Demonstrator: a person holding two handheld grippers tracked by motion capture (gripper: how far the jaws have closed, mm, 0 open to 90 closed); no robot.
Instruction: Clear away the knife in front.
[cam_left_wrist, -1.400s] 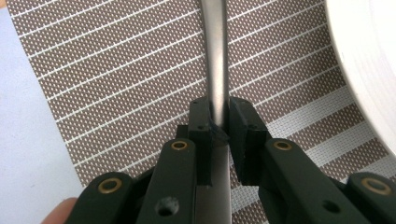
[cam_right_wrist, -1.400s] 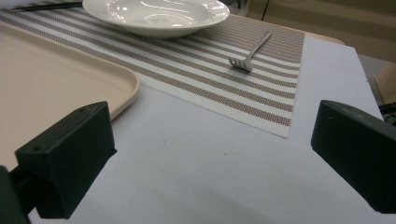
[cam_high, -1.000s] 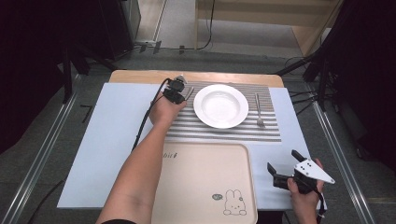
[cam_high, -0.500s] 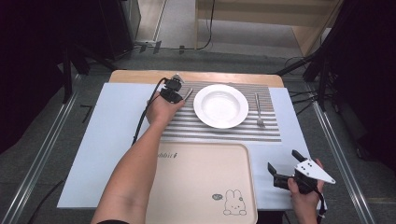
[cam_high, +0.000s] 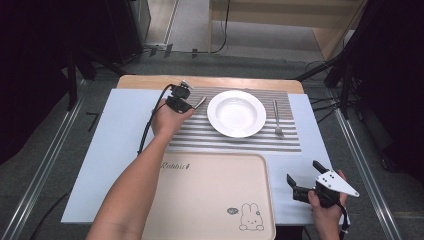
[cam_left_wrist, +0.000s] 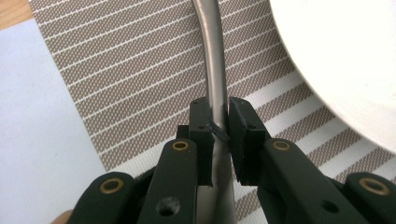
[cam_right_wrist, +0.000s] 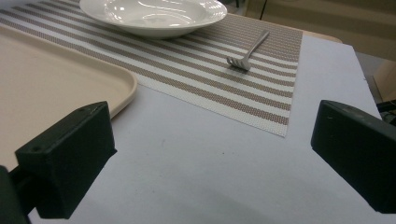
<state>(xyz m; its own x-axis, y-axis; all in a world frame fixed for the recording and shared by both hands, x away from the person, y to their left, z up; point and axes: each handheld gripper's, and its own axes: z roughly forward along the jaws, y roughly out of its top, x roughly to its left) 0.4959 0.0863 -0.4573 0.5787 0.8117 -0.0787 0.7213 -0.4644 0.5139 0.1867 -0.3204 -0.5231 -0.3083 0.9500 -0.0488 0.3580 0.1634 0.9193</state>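
My left gripper is at the placemat's far left corner, beside the white plate. In the left gripper view its jaws are shut on the handle of a silver utensil, which runs away over the striped placemat. The utensil's far end is cut off there, with the plate's rim to its right. My right gripper hovers near the table's front right corner, open and with nothing in it. Its own view looks across the blue mat toward a fork and the plate.
A beige tray with a rabbit print lies at the front middle, and its corner is close to my right gripper's left jaw. The fork lies right of the plate on the striped placemat. A pale blue mat covers the table.
My left gripper has shifted slightly to the left with the utensil still between its jaws. The right gripper has stayed where it was.
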